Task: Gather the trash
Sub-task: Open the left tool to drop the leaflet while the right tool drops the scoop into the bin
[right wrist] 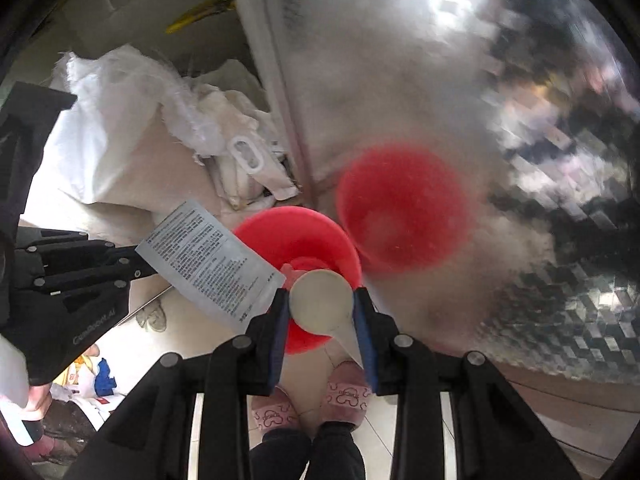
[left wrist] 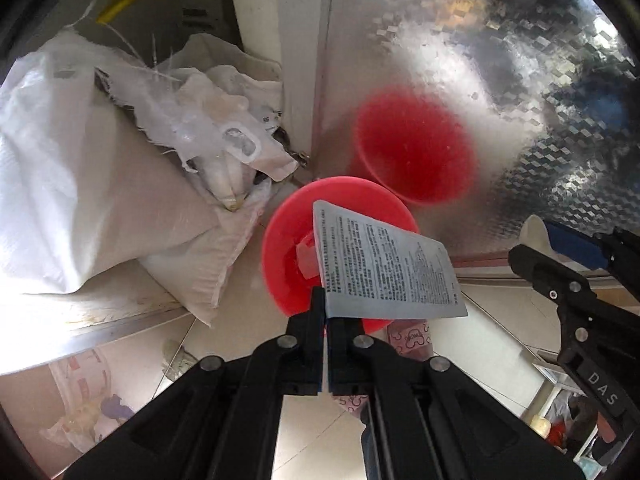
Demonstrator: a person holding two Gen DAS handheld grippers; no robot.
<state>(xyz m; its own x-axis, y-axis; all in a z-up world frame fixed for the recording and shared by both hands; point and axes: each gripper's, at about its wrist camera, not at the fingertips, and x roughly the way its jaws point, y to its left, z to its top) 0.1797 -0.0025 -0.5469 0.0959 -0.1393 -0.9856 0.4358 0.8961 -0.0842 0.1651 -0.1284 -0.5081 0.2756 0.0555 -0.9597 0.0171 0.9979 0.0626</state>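
My left gripper [left wrist: 327, 308] is shut on a silver-grey printed packet [left wrist: 384, 268] and holds it over a red plastic bin [left wrist: 288, 252] on the floor. The packet [right wrist: 208, 264] and the left gripper [right wrist: 140, 268] also show at the left of the right wrist view. My right gripper [right wrist: 322, 308] is shut on a cream paper cup [right wrist: 320, 304] just above the red bin [right wrist: 296, 232]. In the left wrist view the right gripper [left wrist: 560, 256] sits at the right edge with the cup [left wrist: 532, 232] partly hidden. Some pale trash lies inside the bin.
A shiny patterned metal wall [left wrist: 500, 80] stands behind the bin and mirrors it as a red blur [left wrist: 416, 144]. White woven sacks with crumpled plastic [left wrist: 120, 168] fill the left. Pink slippers [right wrist: 348, 396] stand on the tiled floor below.
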